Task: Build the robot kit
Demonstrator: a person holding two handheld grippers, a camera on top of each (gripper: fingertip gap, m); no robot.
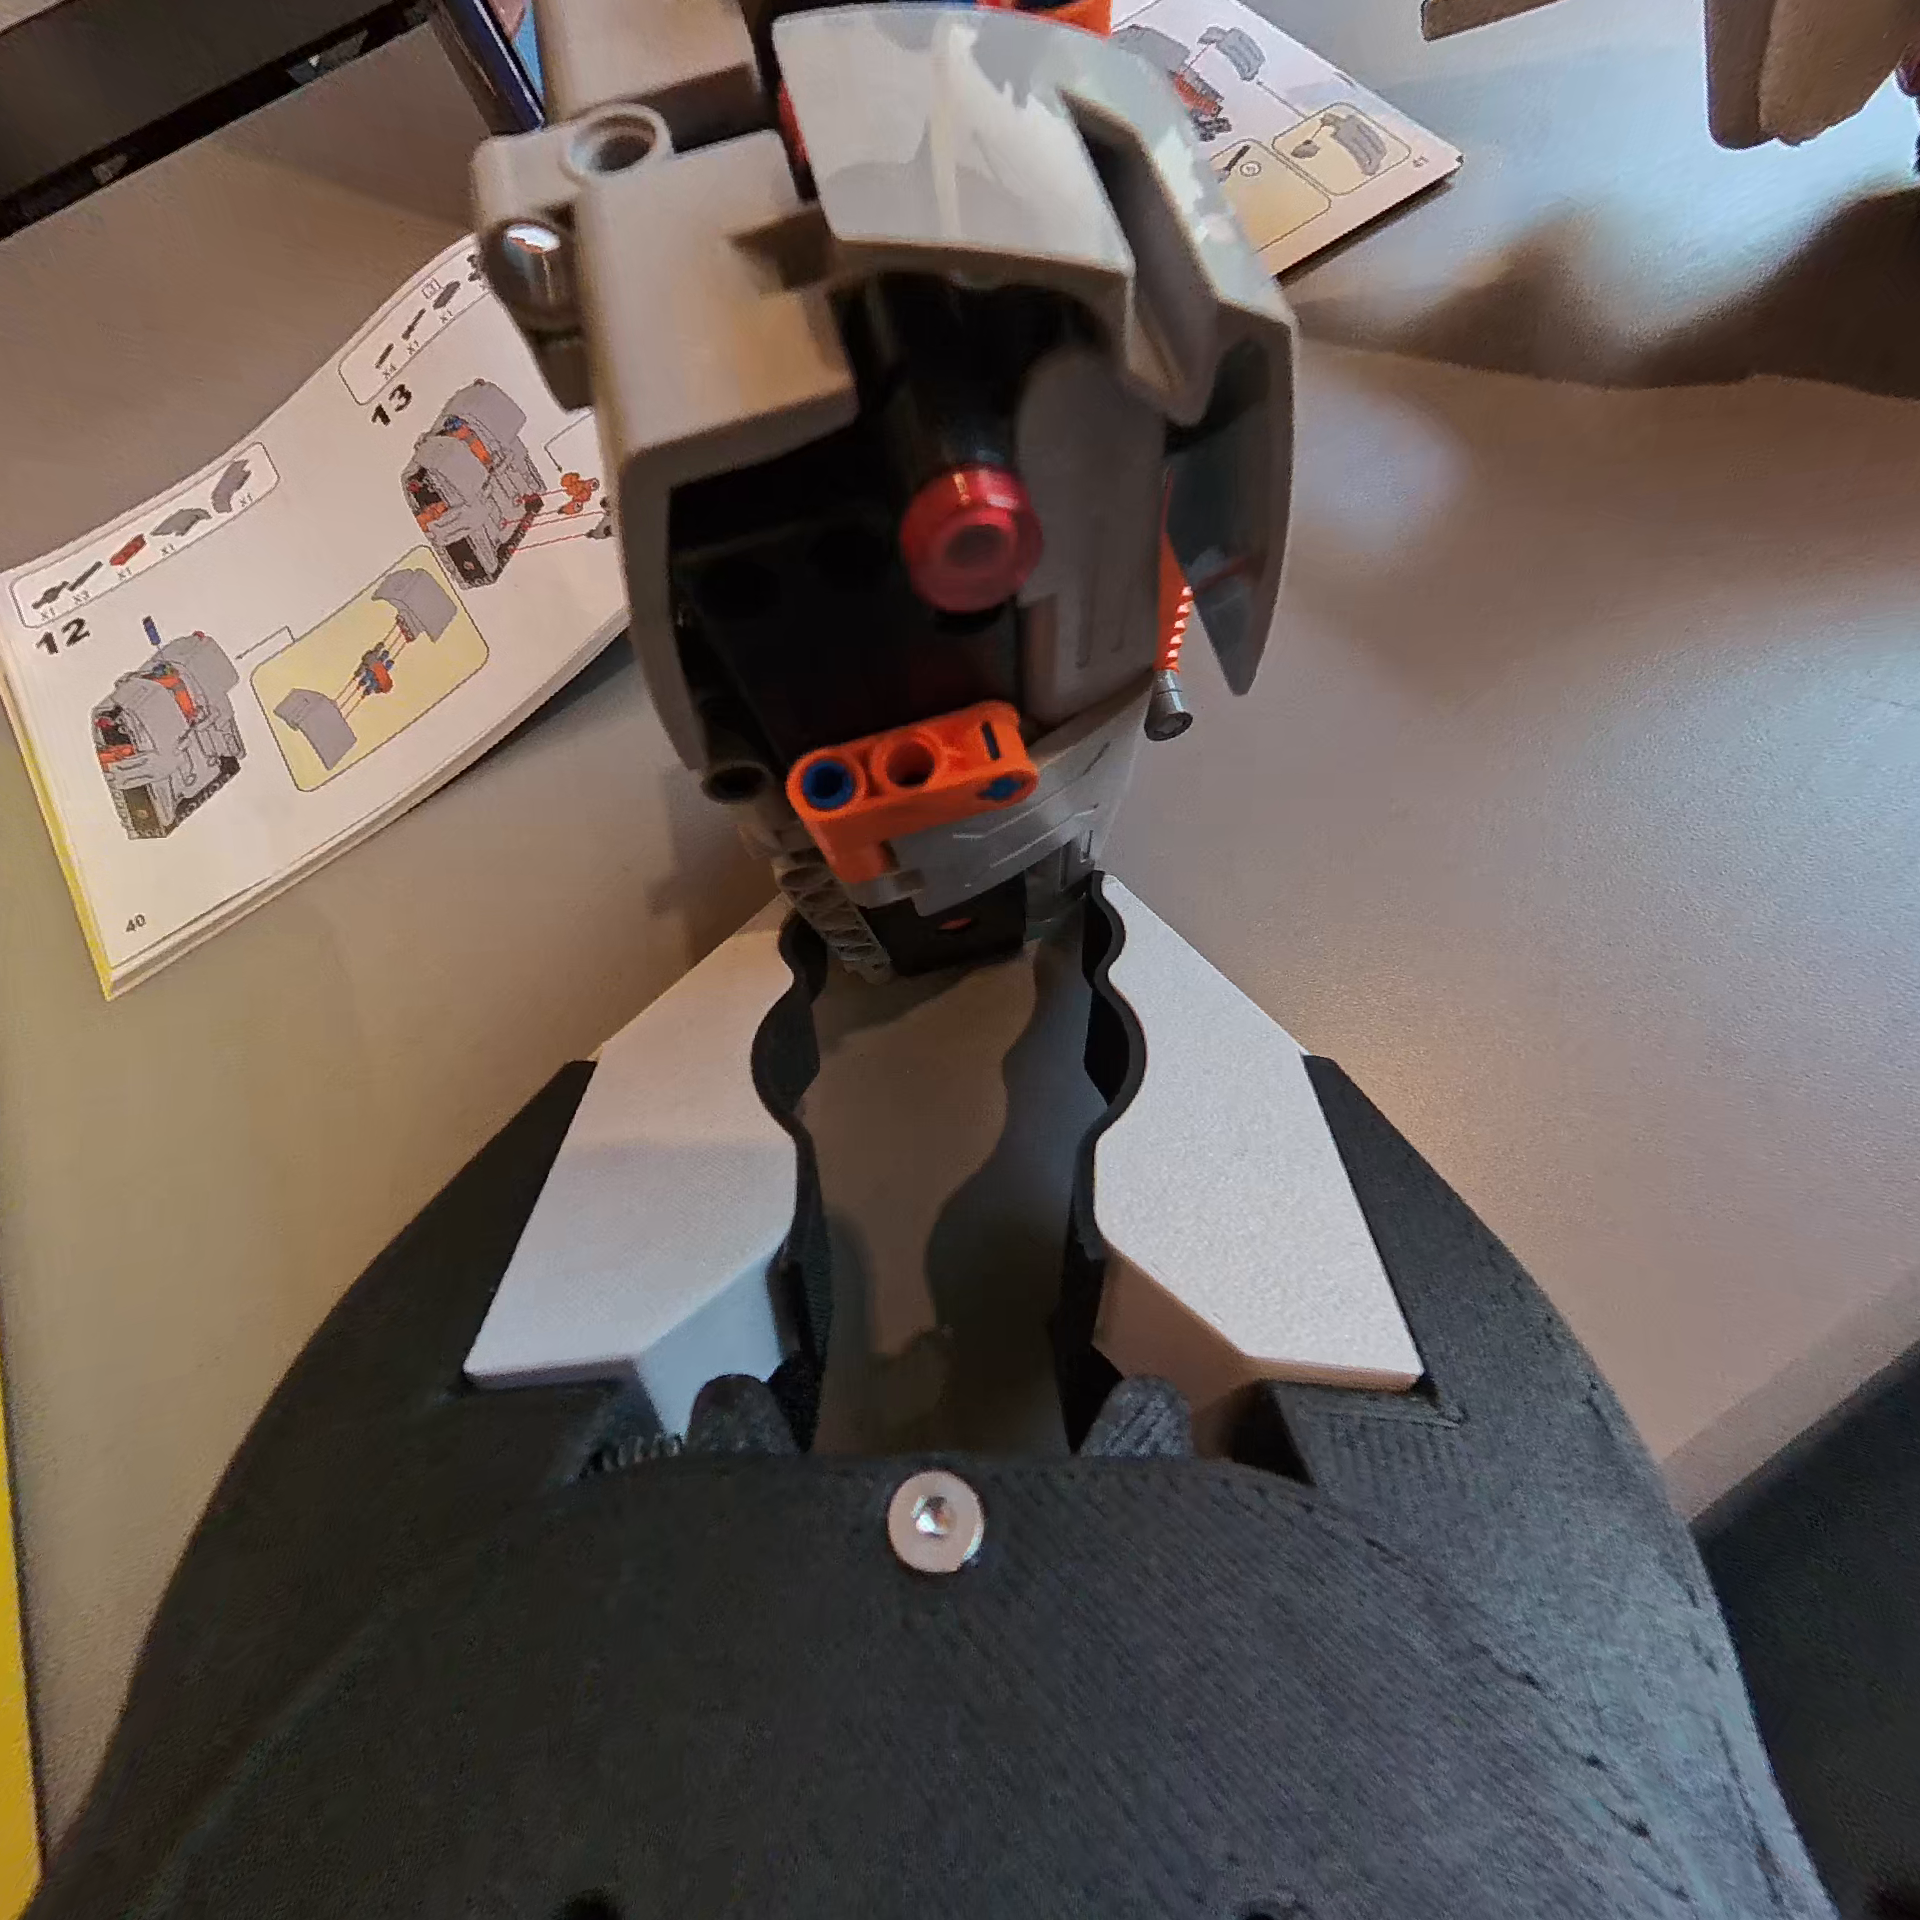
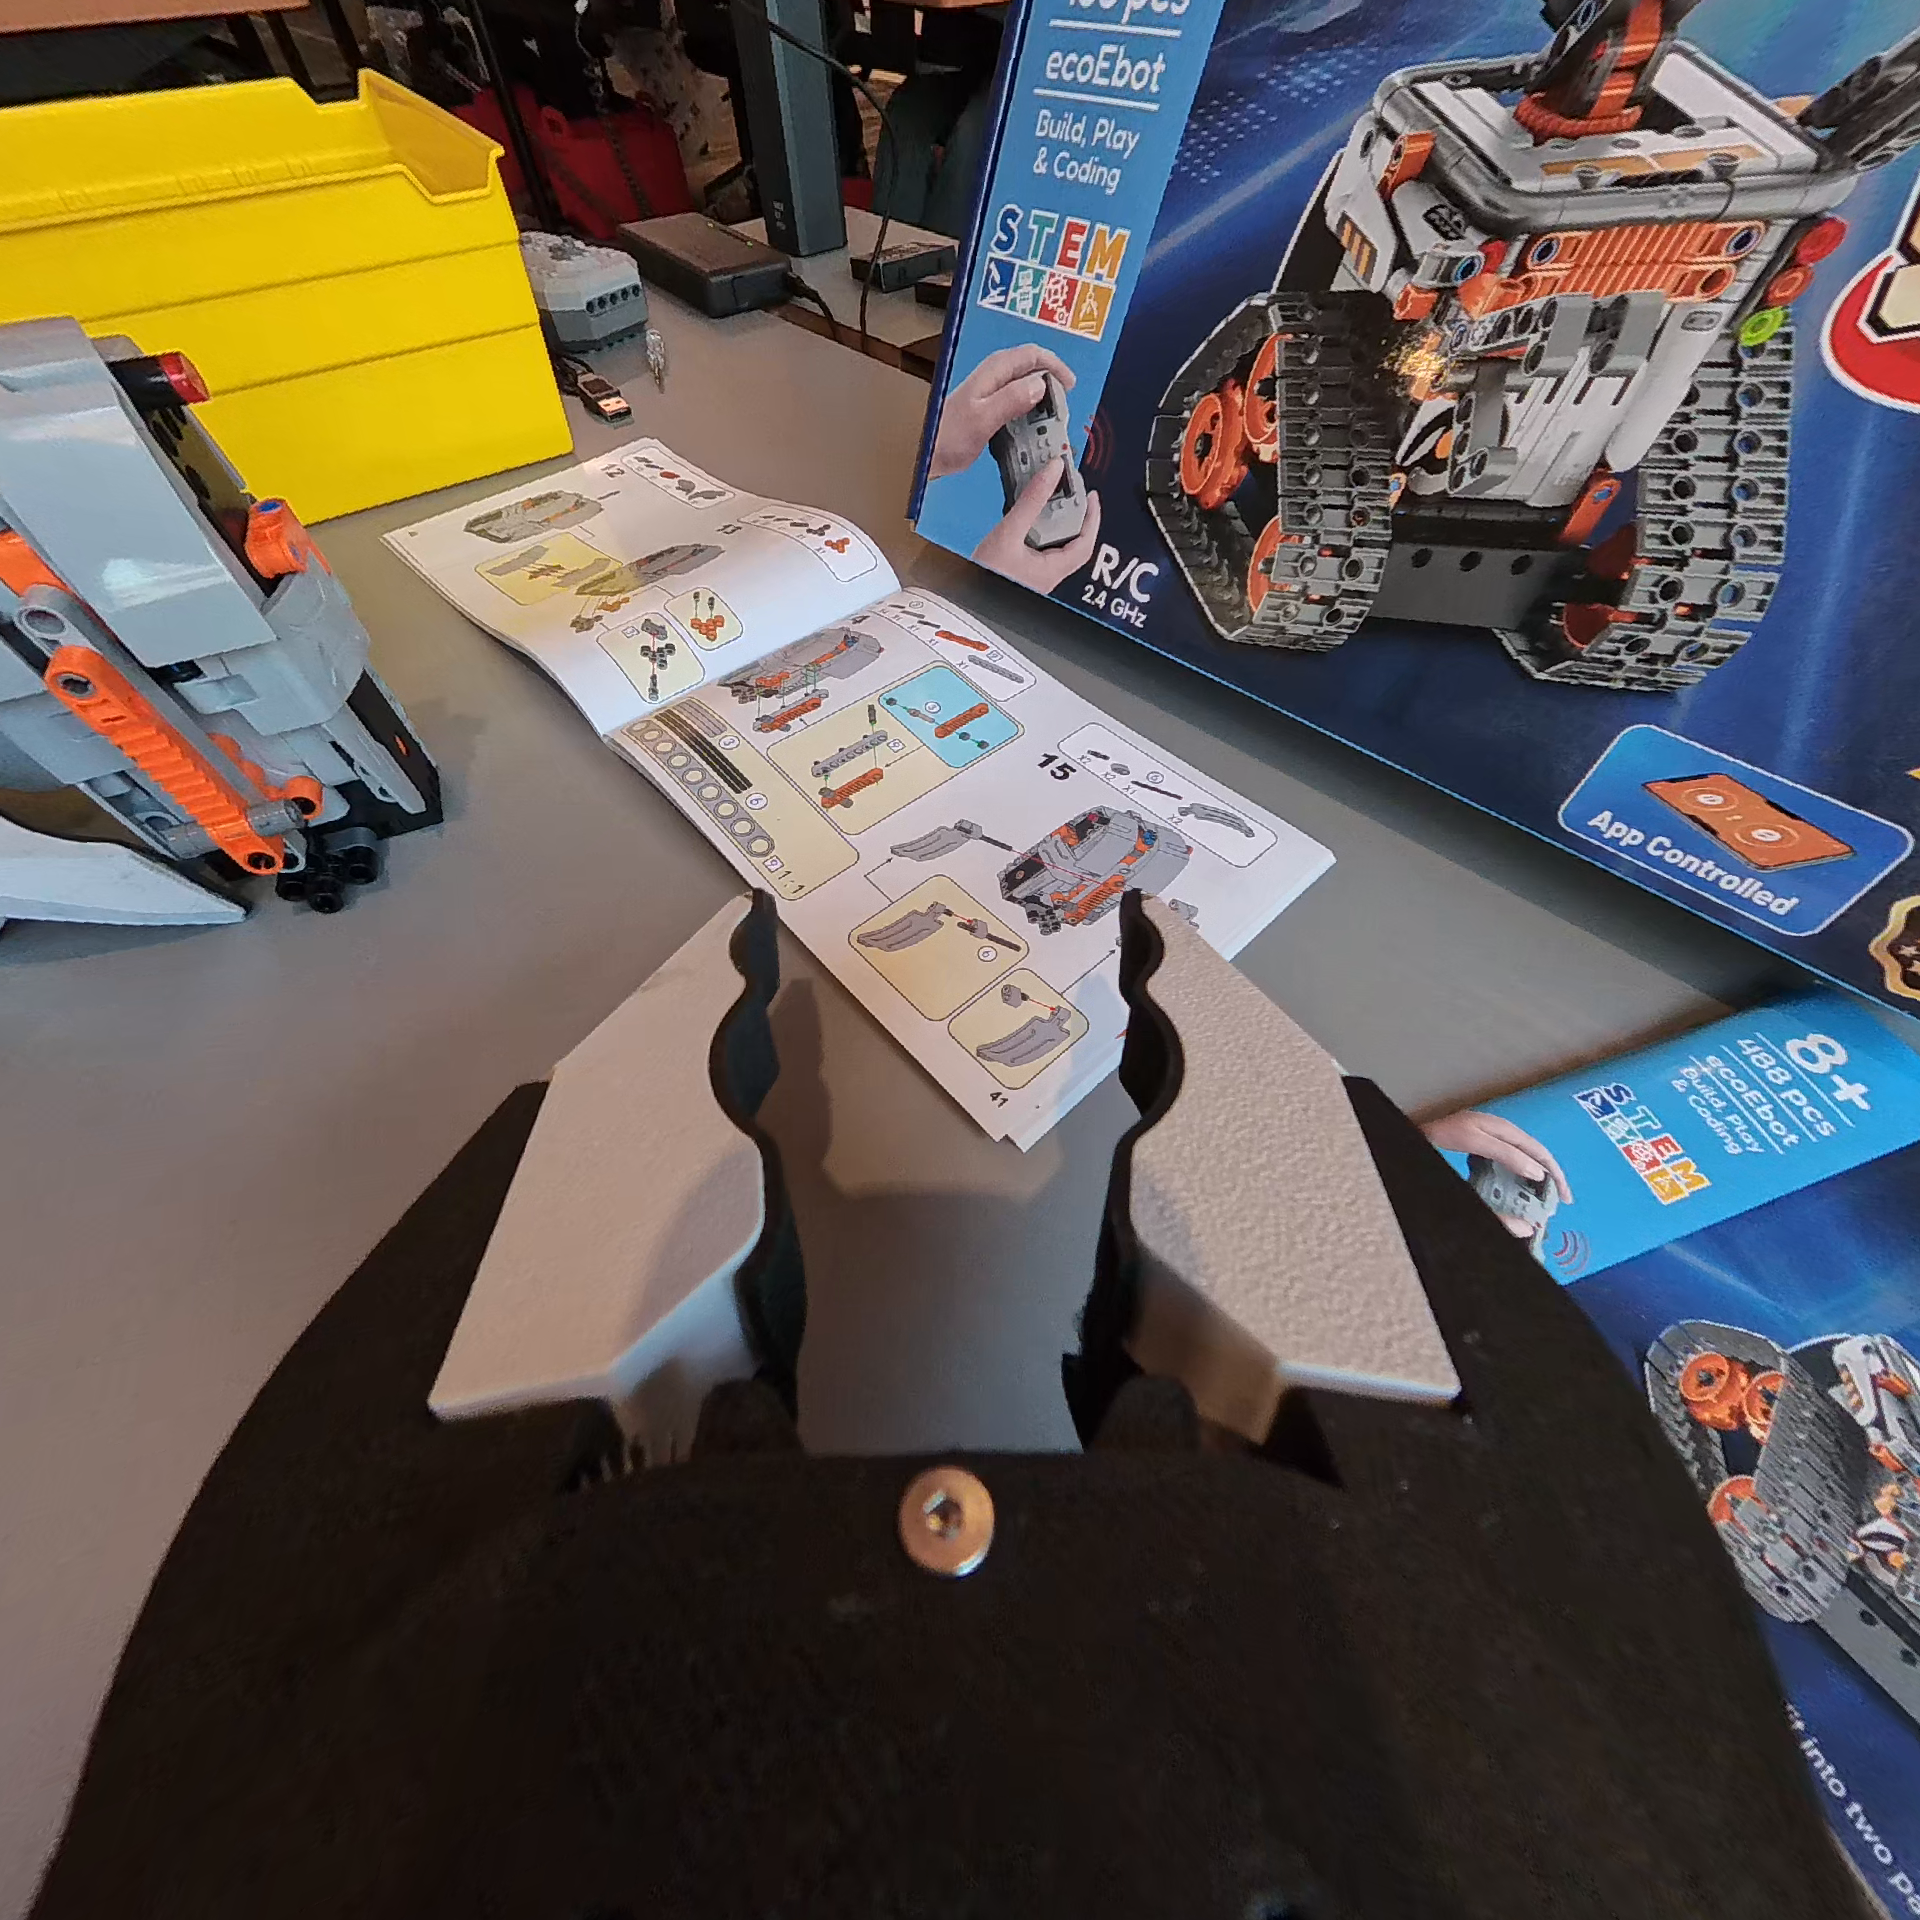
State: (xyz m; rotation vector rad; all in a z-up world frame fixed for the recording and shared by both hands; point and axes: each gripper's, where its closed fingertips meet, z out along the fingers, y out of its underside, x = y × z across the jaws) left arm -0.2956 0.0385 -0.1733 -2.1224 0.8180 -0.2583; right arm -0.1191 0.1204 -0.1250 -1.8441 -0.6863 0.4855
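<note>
My left gripper (image 1: 951,925) is shut on the lower end of a grey, black and orange brick-built robot body (image 1: 935,416) and holds it tilted over the grey table (image 1: 1558,727). A red round pin (image 1: 971,540) and an orange connector (image 1: 904,779) face the camera. The same body shows at the left of the right wrist view (image 2: 177,644). My right gripper (image 2: 945,925) is open and empty, low over the table, with its fingertips at the near edge of an open instruction booklet (image 2: 831,727).
The booklet also lies behind the held body in the left wrist view (image 1: 312,644). A large blue product box (image 2: 1455,364) stands at the back right, a second blue box (image 2: 1714,1195) lies at the right. A yellow bin (image 2: 291,260) stands back left, beside a grey block (image 2: 587,286) and cables.
</note>
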